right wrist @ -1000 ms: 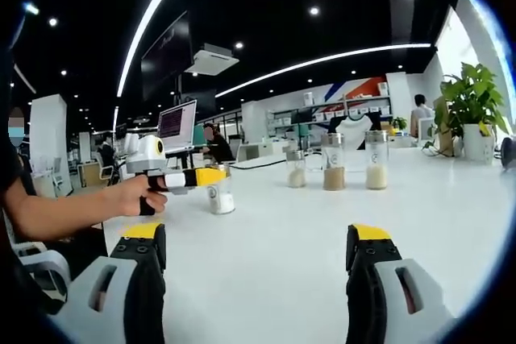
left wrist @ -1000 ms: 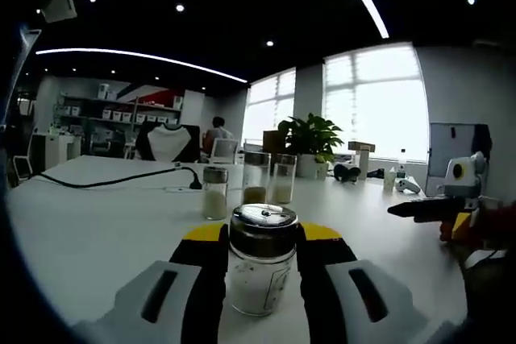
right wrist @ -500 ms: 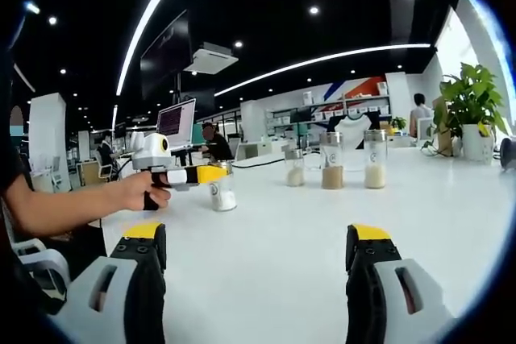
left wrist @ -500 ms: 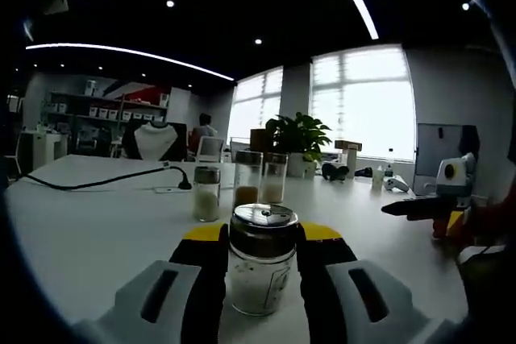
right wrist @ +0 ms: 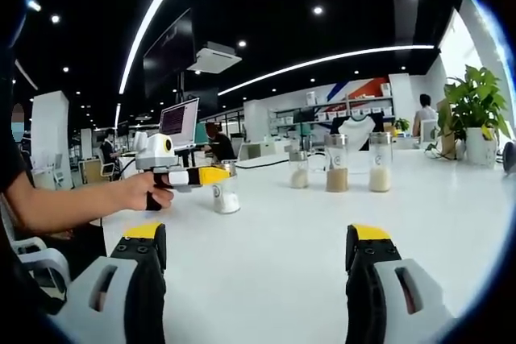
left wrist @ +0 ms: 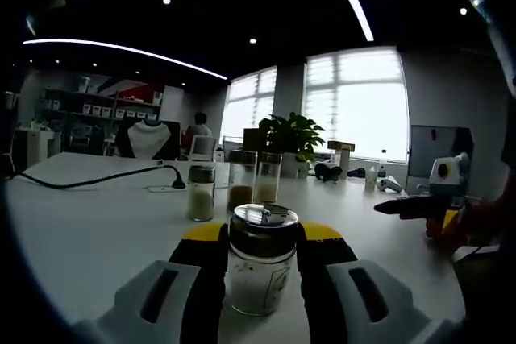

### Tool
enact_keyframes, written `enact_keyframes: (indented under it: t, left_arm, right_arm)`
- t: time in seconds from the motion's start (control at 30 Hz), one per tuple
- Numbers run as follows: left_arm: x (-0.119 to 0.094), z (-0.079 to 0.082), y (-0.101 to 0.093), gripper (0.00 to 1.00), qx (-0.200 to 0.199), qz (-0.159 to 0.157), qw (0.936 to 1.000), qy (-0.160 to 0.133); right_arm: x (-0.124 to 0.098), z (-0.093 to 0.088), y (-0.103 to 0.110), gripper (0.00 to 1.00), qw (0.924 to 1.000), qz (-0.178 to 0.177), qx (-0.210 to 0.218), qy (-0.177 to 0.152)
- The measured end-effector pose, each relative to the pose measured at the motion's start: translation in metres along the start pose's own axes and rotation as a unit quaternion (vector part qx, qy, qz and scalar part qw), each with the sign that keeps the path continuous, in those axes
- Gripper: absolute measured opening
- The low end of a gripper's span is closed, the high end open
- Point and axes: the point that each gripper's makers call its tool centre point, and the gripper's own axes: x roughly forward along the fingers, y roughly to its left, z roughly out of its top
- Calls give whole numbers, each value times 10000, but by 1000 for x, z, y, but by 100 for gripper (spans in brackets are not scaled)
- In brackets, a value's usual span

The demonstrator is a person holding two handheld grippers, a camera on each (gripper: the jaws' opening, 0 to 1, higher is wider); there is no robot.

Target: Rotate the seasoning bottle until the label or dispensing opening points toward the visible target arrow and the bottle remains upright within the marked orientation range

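Left claw (left wrist: 260, 259) clamped on seasoning bottle (left wrist: 260, 279), lower centre of left gripper view, jaws against glass sides below cap. Right claw (right wrist: 258, 259) gaping, nothing between jaws, low in right gripper view. I read bottle as light, rigid, slick glass, breakable; best hold mid-body, under metal cap (left wrist: 264, 225). Looks: clear jar, white grains inside, faint label, upright on white table (left wrist: 97, 231). No arrow visible to me.

Upright glass seasoning bottle (left wrist: 261, 259) of white powder, chrome lid, between the left hand-held gripper's (left wrist: 260, 257) jaws.
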Motion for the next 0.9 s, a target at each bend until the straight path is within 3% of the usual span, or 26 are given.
enact_keyframes:
  t: [0.13,0.23,0.37,0.5,0.7,0.9]
  left_arm:
    - [-1,0,0,36,-88,-5,10000,5]
    - [-5,8,0,48,-139,76,9998,-110]
    - [-12,6,0,55,165,354,9992,71]
    - [-21,7,-7,68,204,566,9981,130]
    - [-32,1,-18,81,375,662,9966,323]
    - [-46,-5,-32,98,339,693,9961,423]
  right_arm:
    - [2,2,2,94,10000,26,-56,2]
    - [5,3,4,94,9998,55,-170,46]
    - [10,5,5,94,9998,92,-178,45]
    - [17,7,8,95,9995,180,-234,66]
    - [24,9,4,95,9996,291,-14,-10]
    - [30,5,-10,98,9997,218,47,115]
